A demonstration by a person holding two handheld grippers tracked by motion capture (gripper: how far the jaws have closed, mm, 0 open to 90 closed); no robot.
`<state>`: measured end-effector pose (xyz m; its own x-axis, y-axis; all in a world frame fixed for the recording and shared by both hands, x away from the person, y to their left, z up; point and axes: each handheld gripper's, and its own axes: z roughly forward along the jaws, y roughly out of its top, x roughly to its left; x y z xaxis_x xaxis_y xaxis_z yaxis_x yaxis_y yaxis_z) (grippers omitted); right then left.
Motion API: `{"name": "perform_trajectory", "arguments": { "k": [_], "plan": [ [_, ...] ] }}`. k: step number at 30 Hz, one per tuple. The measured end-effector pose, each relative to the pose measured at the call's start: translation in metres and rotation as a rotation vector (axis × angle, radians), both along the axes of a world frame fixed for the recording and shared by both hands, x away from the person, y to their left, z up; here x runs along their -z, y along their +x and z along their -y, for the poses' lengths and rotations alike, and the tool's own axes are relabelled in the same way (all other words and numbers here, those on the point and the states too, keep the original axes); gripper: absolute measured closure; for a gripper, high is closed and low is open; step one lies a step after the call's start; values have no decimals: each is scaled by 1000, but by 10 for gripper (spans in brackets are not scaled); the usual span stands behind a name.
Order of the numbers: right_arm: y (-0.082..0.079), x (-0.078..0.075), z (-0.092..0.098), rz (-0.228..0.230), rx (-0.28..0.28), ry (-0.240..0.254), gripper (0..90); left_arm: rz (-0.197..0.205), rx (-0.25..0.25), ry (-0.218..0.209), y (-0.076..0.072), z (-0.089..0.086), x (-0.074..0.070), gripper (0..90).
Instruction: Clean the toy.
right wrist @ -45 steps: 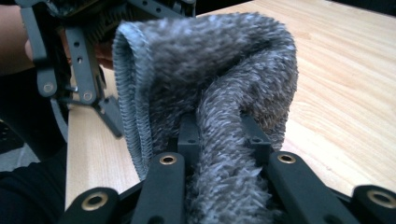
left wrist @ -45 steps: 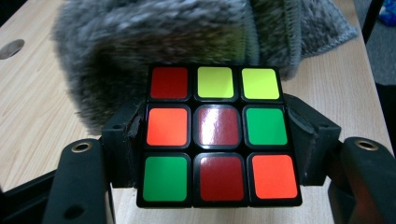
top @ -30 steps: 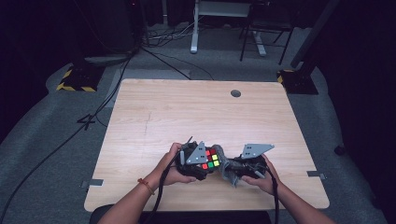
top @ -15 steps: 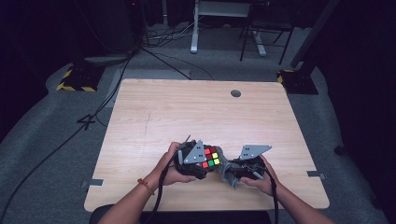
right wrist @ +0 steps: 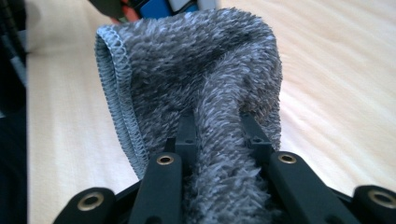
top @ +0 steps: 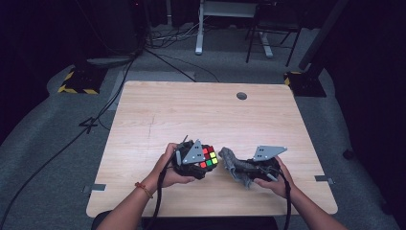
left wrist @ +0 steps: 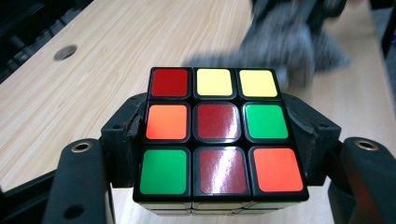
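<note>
Cube [top: 208, 156], a scrambled colour puzzle, sits at the near-left middle of the tabletop [top: 191, 110], clamped in the left gripper [top: 203, 160]. In the left gripper view its fingers [left wrist: 123, 140] press both sides of the cube [left wrist: 217, 135], whose top face shows red, yellow, orange and green squares. The person's left hand [top: 167, 165] wraps the gripper body.

Just right of the cube, a grey fluffy cloth [top: 234, 165] is bunched in the right gripper [top: 239, 167], held by the right hand [top: 275, 179]. In the right gripper view the fingers [right wrist: 187, 135] stand narrow, pinching a fold of cloth [right wrist: 196, 79] that rises between them and flops over toward the cube.

Likely the work in hand is wiping the cube. Risks, as a judgement: the cloth is held by one fold only, so rubbing could drag it out of the pinch; a hard push could twist the cube in its side grip or turn one of its layers; loose cloth might snag on the left fingers.

Count: one cube, one cloth, two grippers, two hands, one tabletop, with one round hole [top: 242, 96] near its far edge.
</note>
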<state>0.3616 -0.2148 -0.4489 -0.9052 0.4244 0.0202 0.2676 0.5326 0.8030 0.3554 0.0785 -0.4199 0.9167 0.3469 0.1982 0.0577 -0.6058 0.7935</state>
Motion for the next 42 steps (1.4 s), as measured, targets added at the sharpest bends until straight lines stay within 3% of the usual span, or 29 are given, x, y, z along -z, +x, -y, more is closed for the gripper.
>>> {"name": "perform_trajectory", "arguments": {
  "k": [5, 11, 13, 23, 33, 36, 42],
  "plan": [
    [8, -2, 19, 29, 64, -24, 741, -27, -37, 9, 10, -10, 7, 332],
    [18, 6, 36, 19, 117, -82, 739, -59, -70, 47, 22, -19, 24, 332],
    [20, 9, 38, 8, 117, -94, 738, -96, -79, 35, 26, -23, 29, 332],
    [21, 30, 26, -29, 72, -171, 713, -153, -81, 72, 34, -28, 49, 331],
    [22, 39, 25, -57, 64, -148, 700, -202, -71, 57, 38, -28, 57, 330],
    [23, 40, 24, -63, 66, -143, 695, -234, -74, 27, 41, -31, 60, 326],
    [23, 41, 25, -62, 66, -137, 684, -237, -75, 26, 41, -31, 60, 326]
  ]
}}
